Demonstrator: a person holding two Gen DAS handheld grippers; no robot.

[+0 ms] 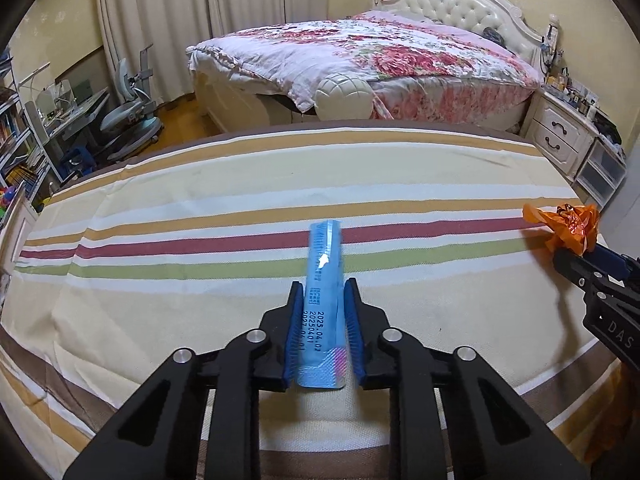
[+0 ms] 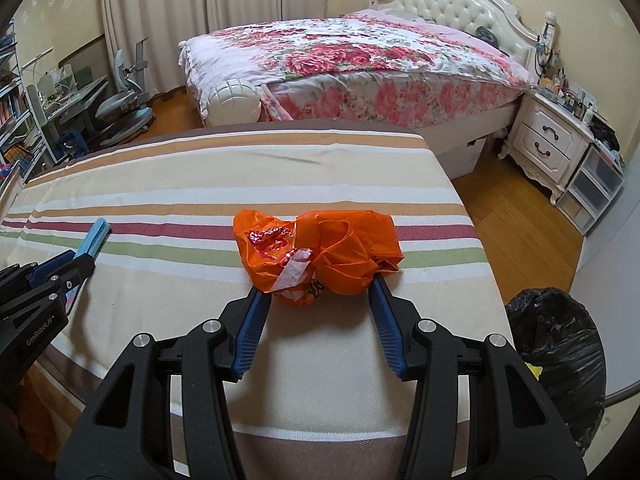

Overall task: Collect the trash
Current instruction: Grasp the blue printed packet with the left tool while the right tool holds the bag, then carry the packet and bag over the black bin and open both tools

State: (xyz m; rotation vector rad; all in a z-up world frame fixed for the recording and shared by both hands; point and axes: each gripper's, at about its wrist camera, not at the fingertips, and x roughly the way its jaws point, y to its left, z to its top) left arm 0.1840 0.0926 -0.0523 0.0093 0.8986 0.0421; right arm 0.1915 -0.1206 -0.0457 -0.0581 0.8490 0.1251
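Gripping both pieces firmly | left tool (image 1: 323, 288) clamped on blue wrapper (image 1: 323, 280), centre frame | right tool (image 2: 318, 294) apart, straddling orange bag (image 2: 320, 256) on table (image 2: 280, 168) | closing squarely, then carrying to bin (image 2: 560, 360), lower right

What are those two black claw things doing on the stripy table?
A person is picking up trash with a claw in each hand. The left gripper is closed on a blue wrapper. The right gripper has its fingers on both sides of a crumpled orange plastic bag on the striped tablecloth. A bin with a black bag sits beside the table, to the right.
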